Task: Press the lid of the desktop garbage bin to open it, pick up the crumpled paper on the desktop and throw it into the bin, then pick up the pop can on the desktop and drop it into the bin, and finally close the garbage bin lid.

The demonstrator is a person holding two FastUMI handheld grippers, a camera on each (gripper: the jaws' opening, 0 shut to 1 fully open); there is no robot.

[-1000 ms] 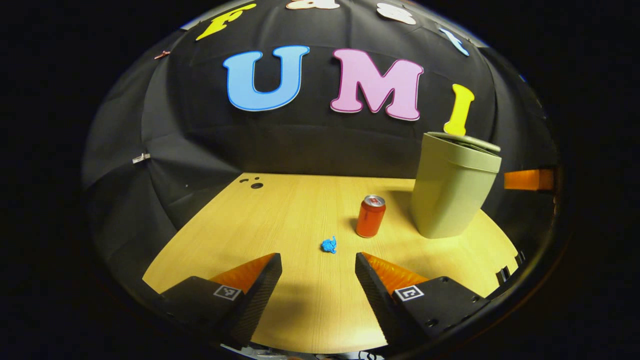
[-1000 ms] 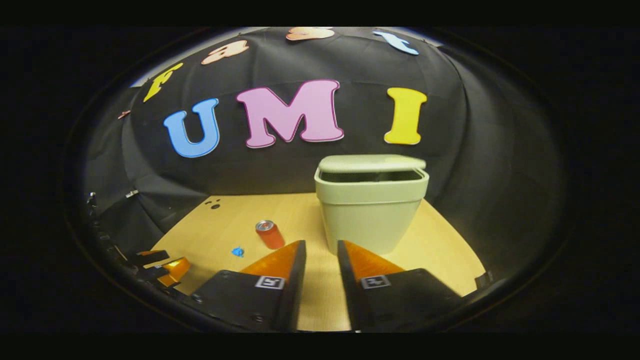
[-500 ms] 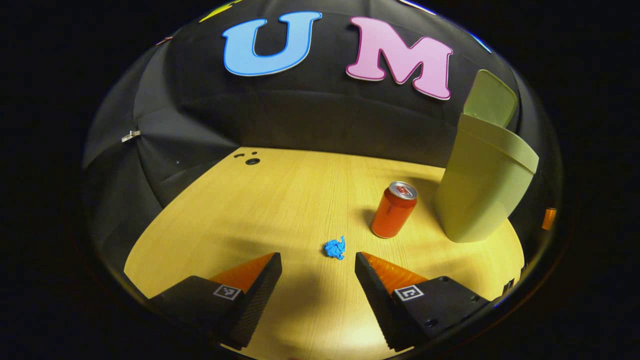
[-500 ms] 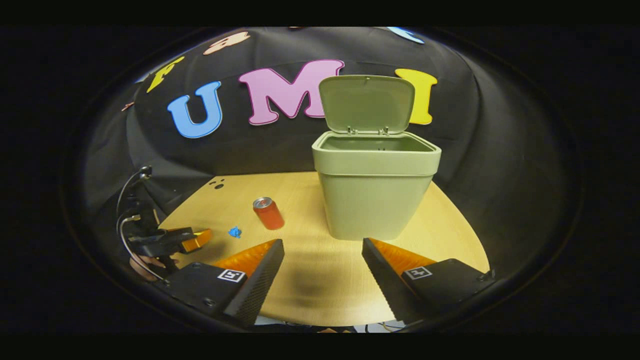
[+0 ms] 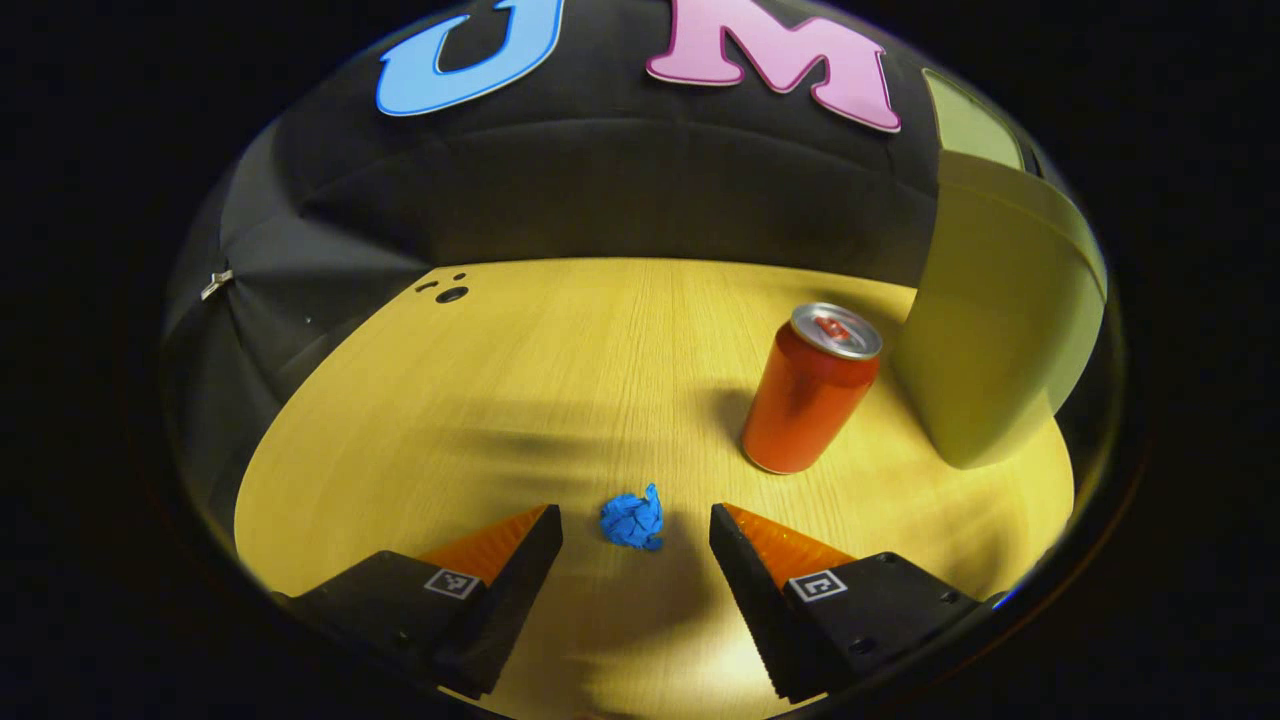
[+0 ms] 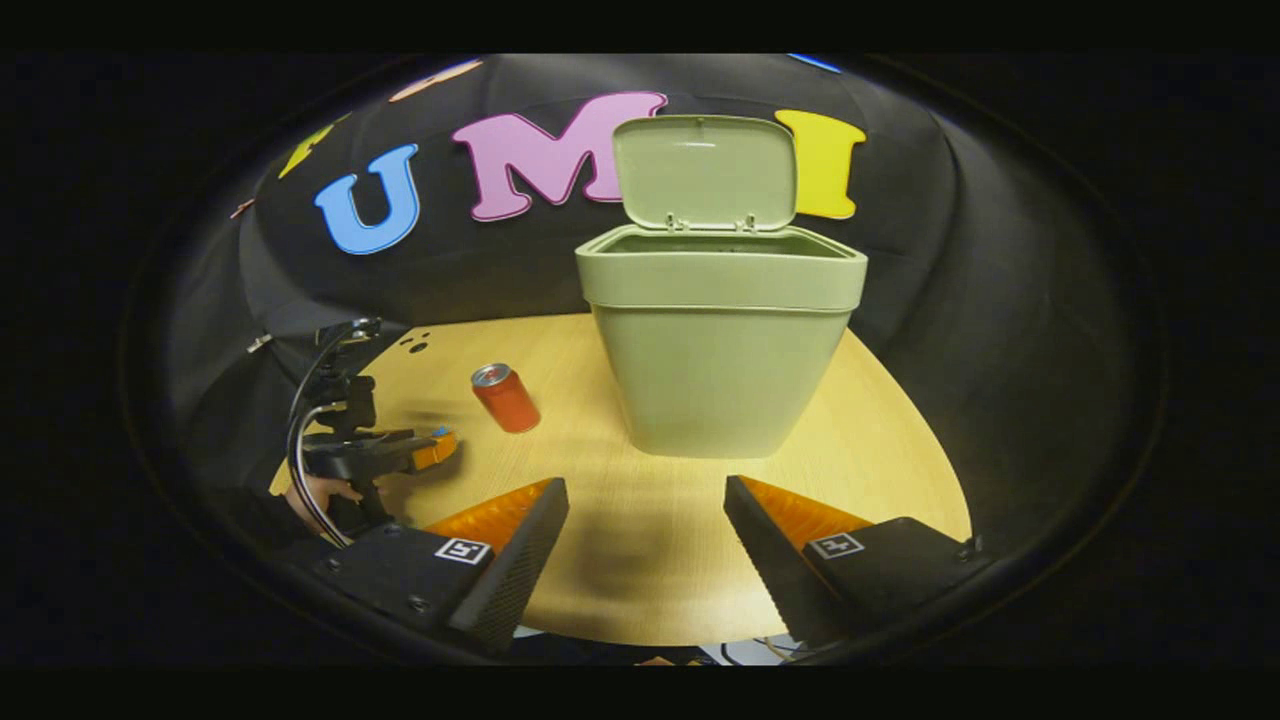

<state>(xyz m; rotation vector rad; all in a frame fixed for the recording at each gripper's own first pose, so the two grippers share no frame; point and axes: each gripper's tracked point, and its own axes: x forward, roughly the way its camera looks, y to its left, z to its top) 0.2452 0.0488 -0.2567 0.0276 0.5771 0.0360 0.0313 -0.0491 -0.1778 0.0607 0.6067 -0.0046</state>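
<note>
Both fingers of the left gripper point(image 5: 635, 520) stand wide apart, empty, flanking the crumpled paper point(image 5: 633, 520): light, soft, squashable; pinch its middle. Pop can point(image 5: 812, 388) at 2 o'clock.

**Open lane to the paper, can and bin off to one side**

The left gripper point(image 5: 636, 525) spreads wide on either side of the crumpled paper point(image 5: 632, 520), touching nothing. In the left gripper view the pop can point(image 5: 812, 388) stands upright further right, the bin point(image 5: 1000, 330) just beyond it (lid point(image 6: 705, 170) raised, mouth unobstructed). Bare desktop point(image 5: 560, 380) lies ahead.
</note>
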